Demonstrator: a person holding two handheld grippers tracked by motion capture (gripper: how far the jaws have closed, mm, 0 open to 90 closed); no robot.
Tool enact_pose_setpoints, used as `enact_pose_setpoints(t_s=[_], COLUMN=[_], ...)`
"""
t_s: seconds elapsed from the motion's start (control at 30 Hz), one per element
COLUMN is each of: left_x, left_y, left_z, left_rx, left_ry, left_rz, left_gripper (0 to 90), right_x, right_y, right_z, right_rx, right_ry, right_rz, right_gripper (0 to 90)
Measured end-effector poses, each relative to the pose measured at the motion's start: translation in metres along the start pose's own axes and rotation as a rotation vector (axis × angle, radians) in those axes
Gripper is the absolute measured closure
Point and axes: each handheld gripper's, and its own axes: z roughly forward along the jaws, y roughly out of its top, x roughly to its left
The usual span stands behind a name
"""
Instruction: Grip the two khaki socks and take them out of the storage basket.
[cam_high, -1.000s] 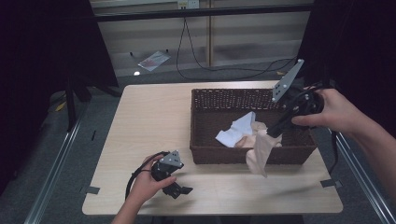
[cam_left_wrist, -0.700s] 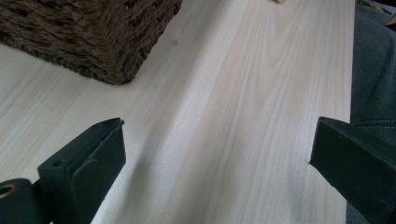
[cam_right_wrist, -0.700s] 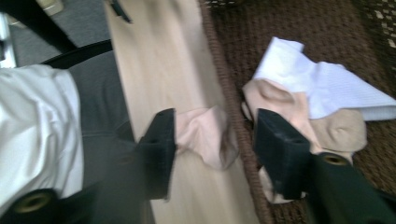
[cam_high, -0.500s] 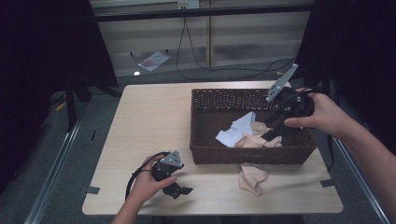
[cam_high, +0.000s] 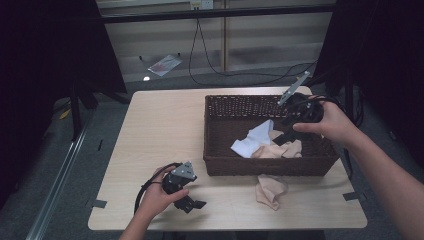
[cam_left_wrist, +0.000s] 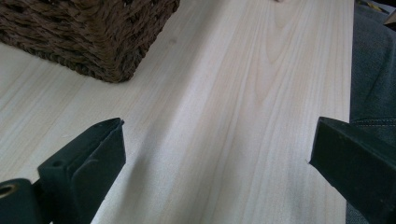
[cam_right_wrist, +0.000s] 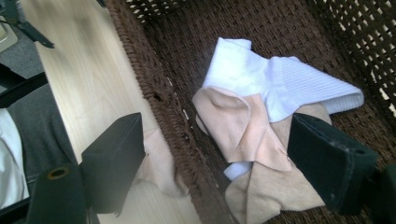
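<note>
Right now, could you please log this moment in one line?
right hand-held gripper: open over basket | beige sock: on table | left hand-held gripper: open

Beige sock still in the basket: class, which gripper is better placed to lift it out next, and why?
Right. The right gripper hangs open above the beige sock in the basket; the left gripper rests on the table's near edge.

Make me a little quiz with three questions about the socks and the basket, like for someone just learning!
1. True or false: a beige sock lies on the table in front of the basket.
2. What colour sock lies on top of the beige ones inside the basket?
3. The right gripper is: A) open above the basket, B) shut on a sock.

Key: 1 true; 2 white; 3 A.
</note>
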Motion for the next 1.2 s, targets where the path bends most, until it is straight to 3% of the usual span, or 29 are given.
enact_pose_setpoints(t_s=[0.13,0.67,0.7,0.77,0.8,0.87,1.2], left_x=[0.0,0.0,0.0,0.0,0.0,0.001,0.002], left_y=[0.0,0.0,0.001,0.001,0.0,0.0,0.0], left_z=[-0.001,0.0,-0.002,-0.002,-0.001,-0.003,-0.003], left_rx=[0.009,-0.006,0.023,0.022,-0.011,0.014,0.001], left_ry=[0.0,0.0,0.023,0.024,0.0,0.003,0.001], left_rz=[0.004,-0.005,0.003,0.002,-0.008,-0.001,0.003], left_gripper=[3.0,3.0,3.0,3.0,3.0,3.0,3.0], right_x=[-0.004,-0.03,-0.031,-0.033,-0.035,-0.037,-0.038], right_y=[0.0,-0.006,-0.006,-0.007,-0.008,-0.009,-0.013], right_z=[0.013,0.052,0.055,0.06,0.062,0.066,0.085], right_rx=[0.001,0.016,0.012,0.016,0.024,0.024,0.05], right_ry=[-0.015,-0.045,-0.05,-0.054,-0.054,-0.057,-0.039], right_rz=[0.012,0.063,0.068,0.071,0.063,0.068,0.057], right_gripper=[14.6,16.0,16.8,18.7,19.2,21.5,32.2])
